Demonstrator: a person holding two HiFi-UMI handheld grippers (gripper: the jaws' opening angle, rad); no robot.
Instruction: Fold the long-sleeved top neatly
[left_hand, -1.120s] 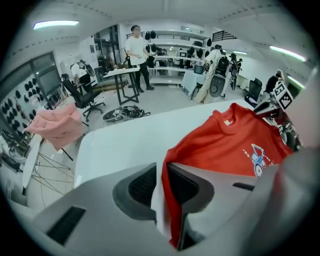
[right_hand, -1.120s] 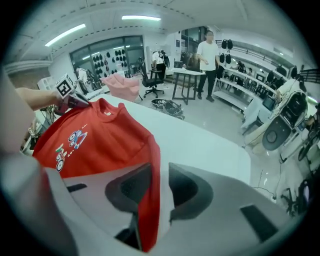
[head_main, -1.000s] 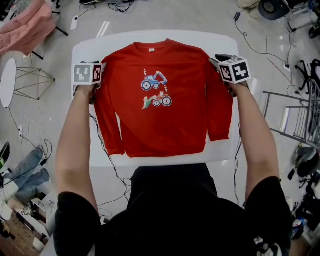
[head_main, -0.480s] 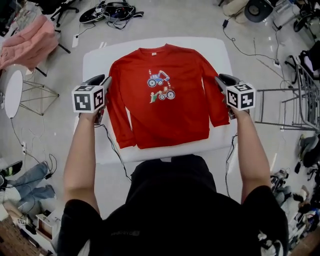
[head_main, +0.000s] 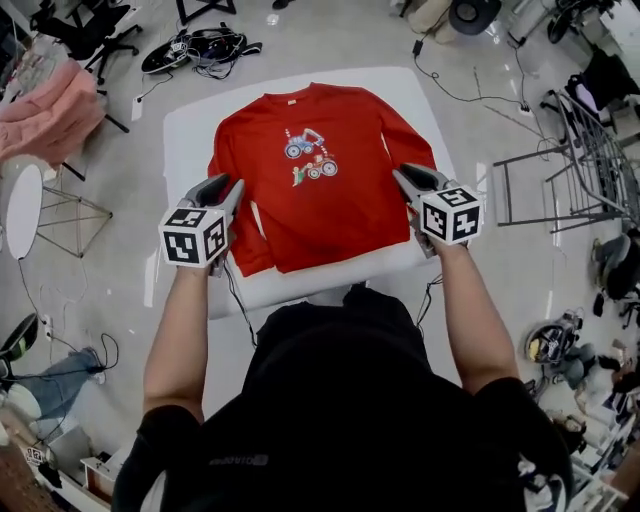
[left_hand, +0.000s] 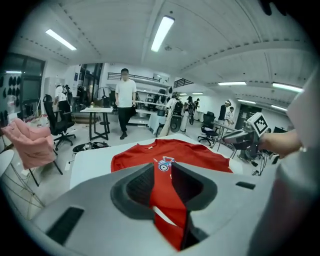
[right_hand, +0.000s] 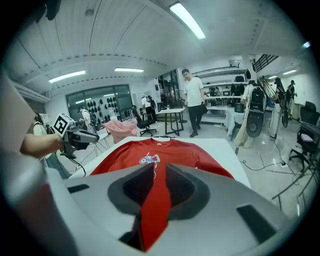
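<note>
You have one red long-sleeved fabric top with a tractor print (head_main: 330, 210) and one white rectangular table (head_main: 186, 130). Beside them you have one pink garment (head_main: 50, 105) and one small round white side table (head_main: 22, 195).

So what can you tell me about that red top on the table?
The red long-sleeved top looks like soft knit fabric, with a round collar and a print of blue and red vehicles on the chest. It lies flat, front up, on the white table, sleeves down along its sides, collar away from the person. The left gripper and right gripper, jaws closing, hang over the sleeves without gripping.
</note>
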